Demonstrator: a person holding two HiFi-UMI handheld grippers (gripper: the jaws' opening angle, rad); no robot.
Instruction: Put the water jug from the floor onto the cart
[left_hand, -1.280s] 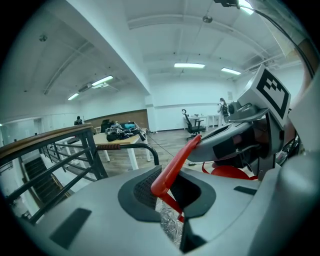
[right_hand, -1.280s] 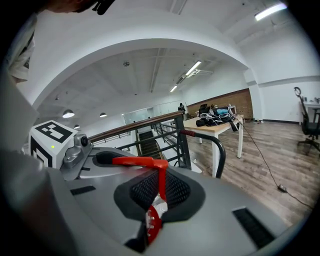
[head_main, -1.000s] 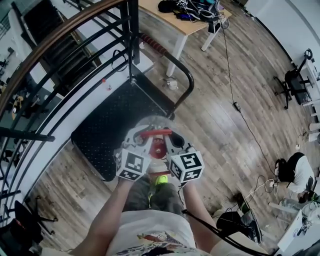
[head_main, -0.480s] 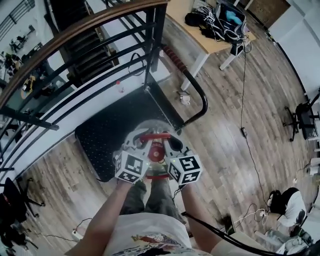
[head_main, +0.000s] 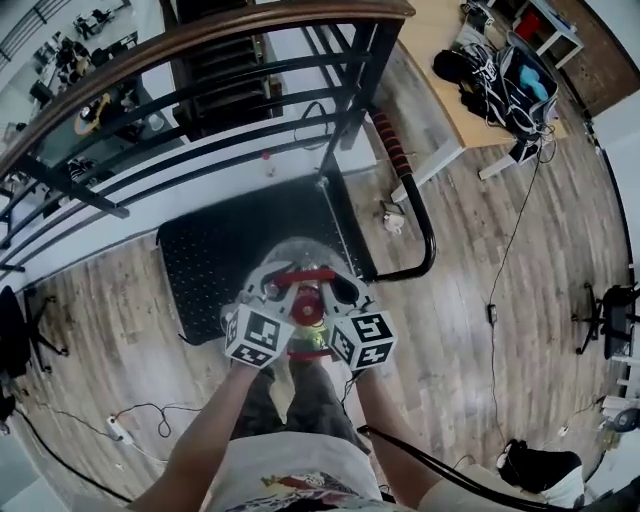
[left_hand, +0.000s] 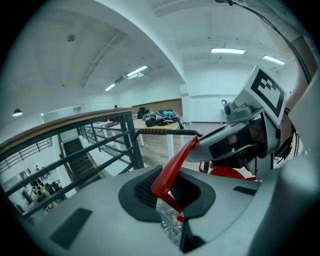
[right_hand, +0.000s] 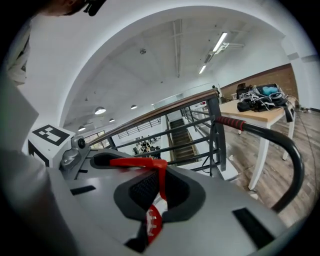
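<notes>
1. Head view: the clear water jug (head_main: 296, 256) hangs upright, off the floor, between the left gripper (head_main: 272, 296) and the right gripper (head_main: 338, 294). Its red carry handle (head_main: 305, 274) runs crosswise from one to the other. The jug shows against the near part of the cart's black deck (head_main: 215, 265). Most of the deck lies ahead of and below the jaws, with the push bar (head_main: 425, 225) off to the right.
2. Left gripper view: the jaws pinch one end of the handle, with clear plastic just beneath.
3. Right gripper view: the jaws pinch the other end. Both grippers share the load equally, so the set-down probably runs forward and down, clear of the push bar.
</notes>
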